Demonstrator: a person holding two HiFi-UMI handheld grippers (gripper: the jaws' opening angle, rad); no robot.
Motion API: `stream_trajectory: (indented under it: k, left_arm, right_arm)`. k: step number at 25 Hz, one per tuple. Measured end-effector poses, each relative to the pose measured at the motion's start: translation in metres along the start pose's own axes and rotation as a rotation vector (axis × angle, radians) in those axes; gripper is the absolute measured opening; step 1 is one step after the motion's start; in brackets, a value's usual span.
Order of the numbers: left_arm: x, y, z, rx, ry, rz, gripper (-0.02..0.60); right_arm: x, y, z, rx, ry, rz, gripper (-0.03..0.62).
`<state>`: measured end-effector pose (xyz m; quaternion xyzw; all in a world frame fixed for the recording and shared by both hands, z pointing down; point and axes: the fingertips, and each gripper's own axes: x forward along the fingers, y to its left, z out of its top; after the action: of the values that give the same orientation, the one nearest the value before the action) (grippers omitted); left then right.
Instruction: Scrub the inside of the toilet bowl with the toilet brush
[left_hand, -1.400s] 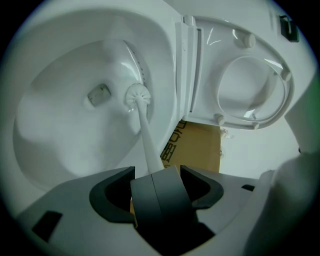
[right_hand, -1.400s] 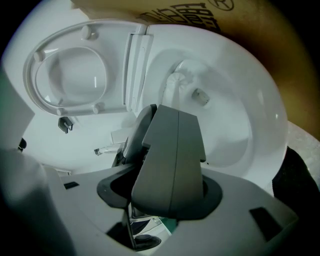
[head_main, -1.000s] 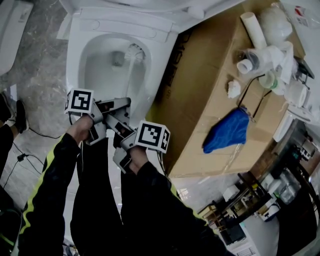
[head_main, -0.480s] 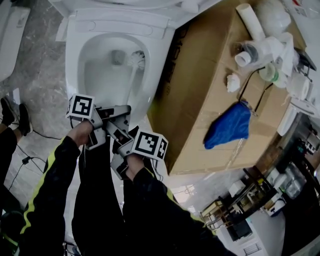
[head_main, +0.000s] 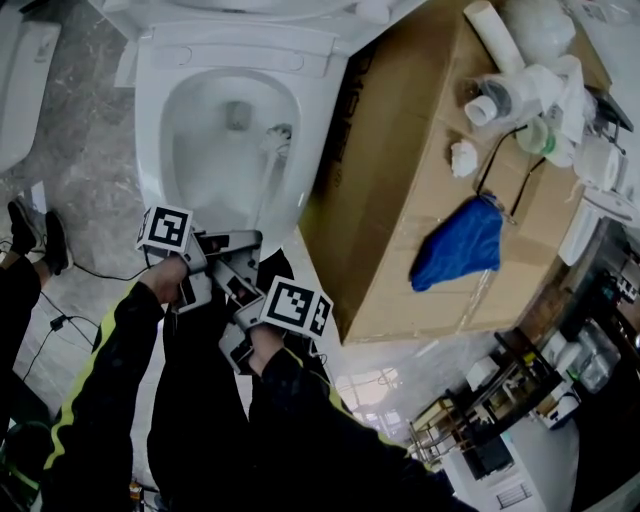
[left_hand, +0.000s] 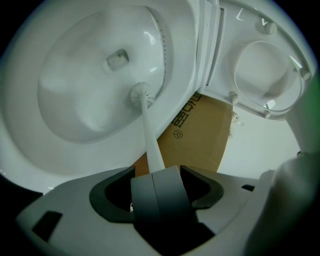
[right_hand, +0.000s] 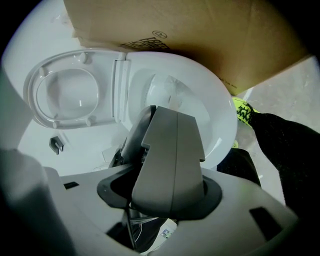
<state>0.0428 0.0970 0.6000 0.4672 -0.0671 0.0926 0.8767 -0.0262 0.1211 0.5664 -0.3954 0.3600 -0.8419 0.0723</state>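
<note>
The white toilet bowl (head_main: 150, 120) lies open at the upper left of the head view. A white toilet brush has its head (head_main: 277, 135) against the bowl's right inner wall, and its handle (head_main: 262, 190) runs down to my left gripper (head_main: 250, 238). In the left gripper view that gripper (left_hand: 155, 172) is shut on the handle (left_hand: 151, 145), and the brush head (left_hand: 140, 93) rests low in the bowl (left_hand: 75, 85). My right gripper (head_main: 232, 283) sits just behind the left one. Its jaws (right_hand: 167, 112) are pressed together, with nothing visible between them.
A large cardboard box (head_main: 400, 170) stands tight against the toilet's right side, carrying a blue cloth (head_main: 458, 252) and white pipe fittings (head_main: 520, 90). The seat and lid (left_hand: 265, 75) are raised. Shoes (head_main: 40, 235) and a cable (head_main: 60, 320) lie on the left floor.
The brush head has slid from the far right of the bowl down its right wall towards me. Both grippers have drawn back a little with it.
</note>
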Motion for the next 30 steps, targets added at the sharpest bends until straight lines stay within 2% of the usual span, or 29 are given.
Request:
stream_trajectory:
  k: [12,30]
  left_arm:
    - [-0.022,0.02,-0.046,-0.134,0.085,0.114,0.267]
    - [-0.062,0.038,-0.087,-0.225,0.123,0.286,0.267]
  right_arm:
    - [-0.011,-0.009,-0.044,0.138,0.005,-0.018,0.23]
    - [-0.014,-0.007,-0.095,0.337,0.033,-0.003,0.23]
